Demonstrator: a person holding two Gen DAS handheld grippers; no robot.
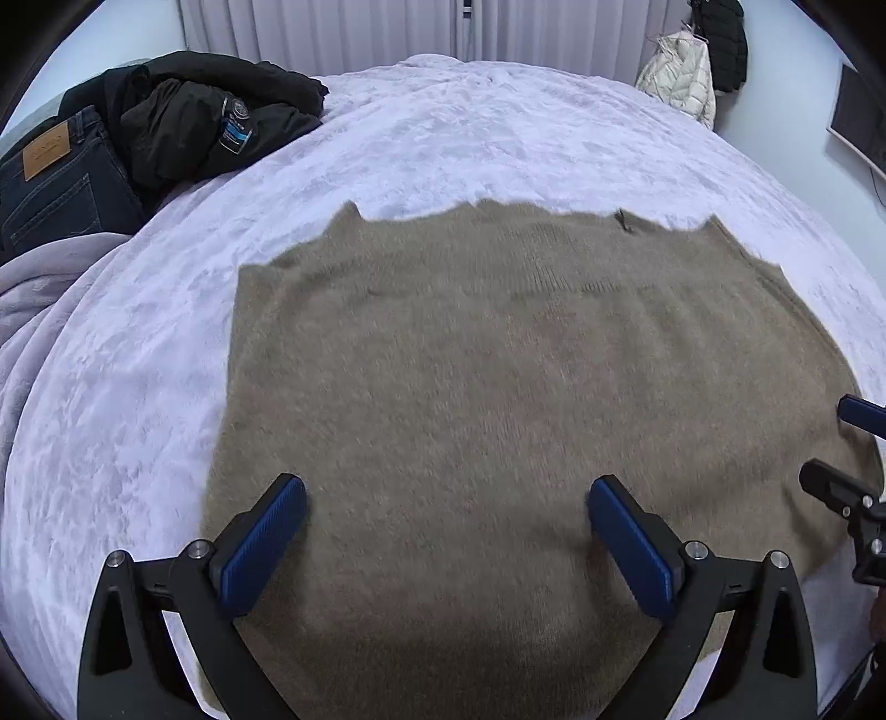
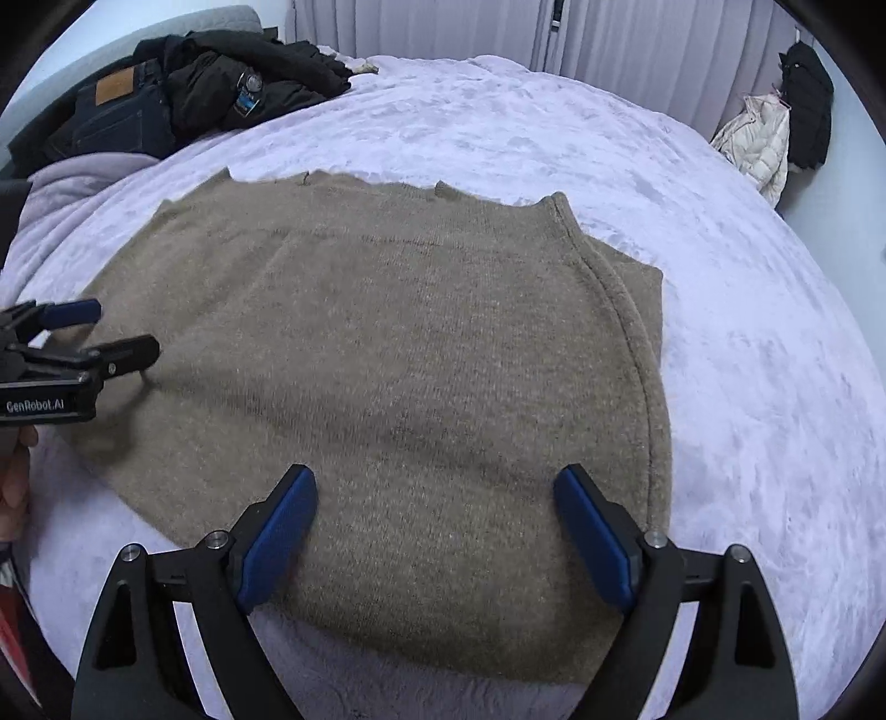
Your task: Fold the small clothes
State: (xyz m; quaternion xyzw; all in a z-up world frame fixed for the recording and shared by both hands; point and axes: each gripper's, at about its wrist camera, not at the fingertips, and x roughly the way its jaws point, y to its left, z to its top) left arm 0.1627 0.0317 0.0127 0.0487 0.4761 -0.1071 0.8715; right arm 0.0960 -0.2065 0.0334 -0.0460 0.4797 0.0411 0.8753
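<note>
A tan knitted sweater (image 1: 498, 387) lies flat on the fluffy white bedspread (image 1: 498, 138), its uneven far edge turned away from me. My left gripper (image 1: 447, 487) hovers open over the near left part of the knit, with nothing between its blue pads. Over the near right part, close to the sweater's (image 2: 415, 360) seamed right edge, my right gripper (image 2: 436, 476) also stands open and empty. Each gripper shows at the edge of the other's view: the right gripper (image 1: 847, 443) at the far right, the left gripper (image 2: 111, 329) at the far left, a hand behind it.
Dark jeans (image 1: 55, 183) and a black jacket (image 1: 194, 111) are piled at the bed's back left, beside a grey blanket (image 1: 39, 310). Pale curtains (image 1: 332, 27) hang behind the bed. A cream coat (image 1: 681, 77) and a black one hang at the back right.
</note>
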